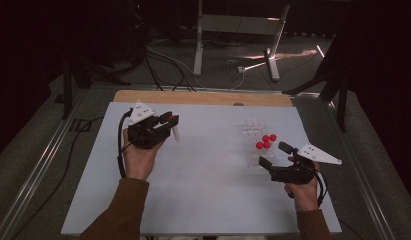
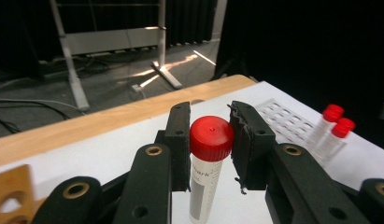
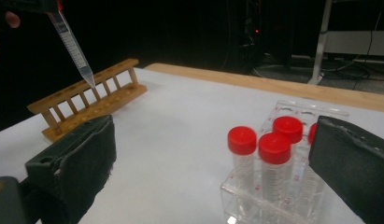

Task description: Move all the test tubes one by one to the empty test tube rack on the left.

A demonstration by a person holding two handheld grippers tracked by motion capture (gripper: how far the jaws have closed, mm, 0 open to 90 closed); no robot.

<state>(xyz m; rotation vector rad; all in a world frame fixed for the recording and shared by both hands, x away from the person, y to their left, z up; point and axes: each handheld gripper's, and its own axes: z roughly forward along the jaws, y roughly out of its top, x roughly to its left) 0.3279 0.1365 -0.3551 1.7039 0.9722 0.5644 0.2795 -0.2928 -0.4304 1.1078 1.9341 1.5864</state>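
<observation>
My left gripper [image 1: 170, 120] is shut on a red-capped plastic tube [image 1: 176, 134] and holds it in the air above the left of the white mat. In the left gripper view the jaws clamp the tube [image 2: 209, 154] just below its cap. The right gripper view has this tube [image 3: 73, 46] hanging point down over a wooden rack [image 3: 87, 100]. My right gripper [image 1: 273, 154] stands open beside a clear plastic rack [image 1: 253, 131] that holds several red-capped tubes [image 1: 266, 140]. Those tubes [image 3: 273, 148] stand between its wide-apart jaws, untouched.
The white mat [image 1: 203, 185] covers a wooden table [image 1: 203, 97]. Beyond the table's far edge are a metal stand [image 1: 273, 65] and cables [image 1: 163, 65] on the floor. The wooden rack's end [image 2: 12, 196] lies low at the left of the left gripper view.
</observation>
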